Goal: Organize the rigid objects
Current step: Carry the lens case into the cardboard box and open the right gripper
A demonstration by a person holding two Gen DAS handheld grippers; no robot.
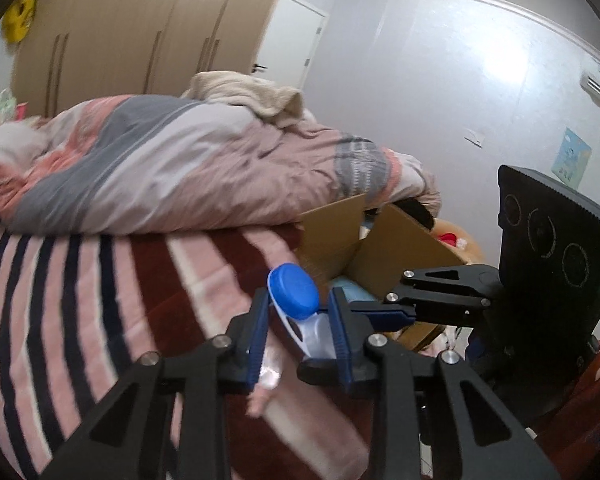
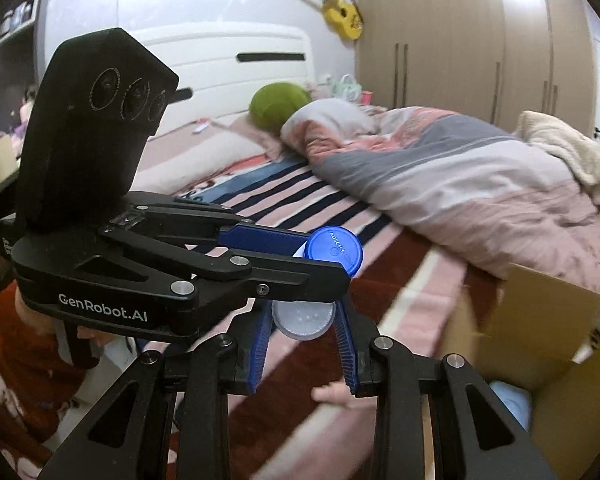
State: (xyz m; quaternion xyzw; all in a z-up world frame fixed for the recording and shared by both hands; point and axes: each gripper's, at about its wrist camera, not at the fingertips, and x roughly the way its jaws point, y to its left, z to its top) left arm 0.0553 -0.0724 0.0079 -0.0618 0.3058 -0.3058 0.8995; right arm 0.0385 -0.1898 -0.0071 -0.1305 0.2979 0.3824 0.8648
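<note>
A contact lens case with a blue cap (image 1: 293, 291) and a white cap (image 2: 304, 320) is held above the striped bed. My left gripper (image 1: 300, 312) is shut on the case near its blue cap. My right gripper (image 2: 303, 320) is shut on the white-cap end; its fingers (image 1: 384, 314) come in from the right in the left wrist view. The blue cap (image 2: 334, 252) pokes out past the left gripper's fingers (image 2: 260, 240) in the right wrist view. An open cardboard box (image 1: 364, 248) stands just beyond and to the right.
A striped blanket (image 1: 80, 300) covers the bed, with a crumpled quilt (image 1: 180, 164) behind. A green pillow (image 2: 278, 104) lies near the headboard. The box also shows in the right wrist view (image 2: 540, 328), with something pale blue (image 2: 512, 400) inside. Wardrobes (image 2: 480, 40) line the far wall.
</note>
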